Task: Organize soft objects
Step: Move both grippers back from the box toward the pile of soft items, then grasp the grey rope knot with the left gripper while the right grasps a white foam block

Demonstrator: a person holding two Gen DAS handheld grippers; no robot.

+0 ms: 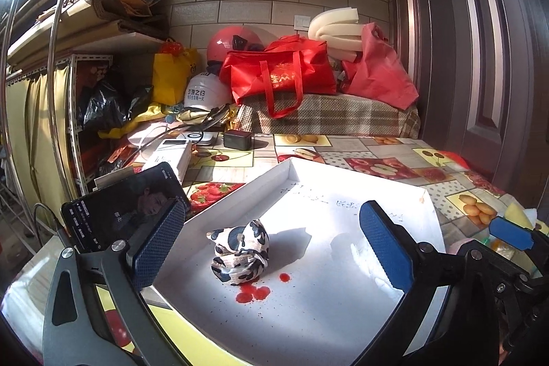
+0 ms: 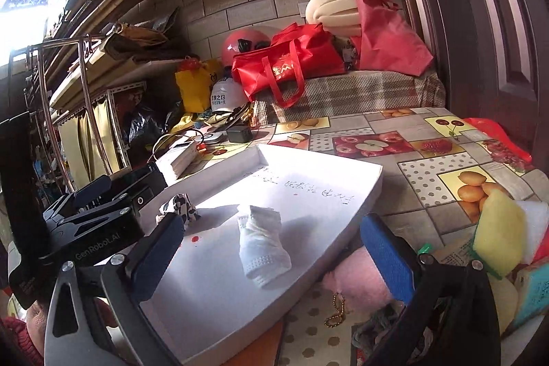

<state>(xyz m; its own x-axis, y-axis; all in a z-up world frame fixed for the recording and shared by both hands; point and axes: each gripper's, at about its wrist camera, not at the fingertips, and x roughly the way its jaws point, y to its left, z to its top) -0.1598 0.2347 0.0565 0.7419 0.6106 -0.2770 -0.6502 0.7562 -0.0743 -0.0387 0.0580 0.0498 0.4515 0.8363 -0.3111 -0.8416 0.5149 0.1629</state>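
Spread wide and holding nothing: left gripper (image 1: 271,251), blue textured pads either side of the cow-print cloth bundle (image 1: 240,254), hovering over the near part of the white shallow box (image 1: 394,191). Likewise spread and unloaded: right gripper (image 2: 274,258), one pad over the box floor, the other just outside the box's right wall, above the pink plush piece (image 2: 357,276). Between those pads, lying on the box floor, the white rolled sock (image 2: 262,246), ribbed cuff toward the camera. Farther left in the same box, the cow-print bundle, near a few red spots (image 1: 254,292) on the floor, apart from the sock. Judged light, limp and compressible, both of them; no risk of breakage, little of slipping against the knurled pads, but likely to unroll or sag if taken by a loose edge. Best pinched across the thick middle, where the roll or knot is densest, jaws closing well down so that several layers are caught at once. To the right of the box, on the fruit-print tablecloth (image 2: 429,184), more soft things waiting: yellow sponge (image 2: 499,239), a white one behind it, the pink plush with a small gold bead chain (image 2: 338,309). Sponges springy and easy to squeeze at the waist; plush fluffy, needing a deeper bite. At far left, a phone (image 1: 127,211) standing propped beside the box.
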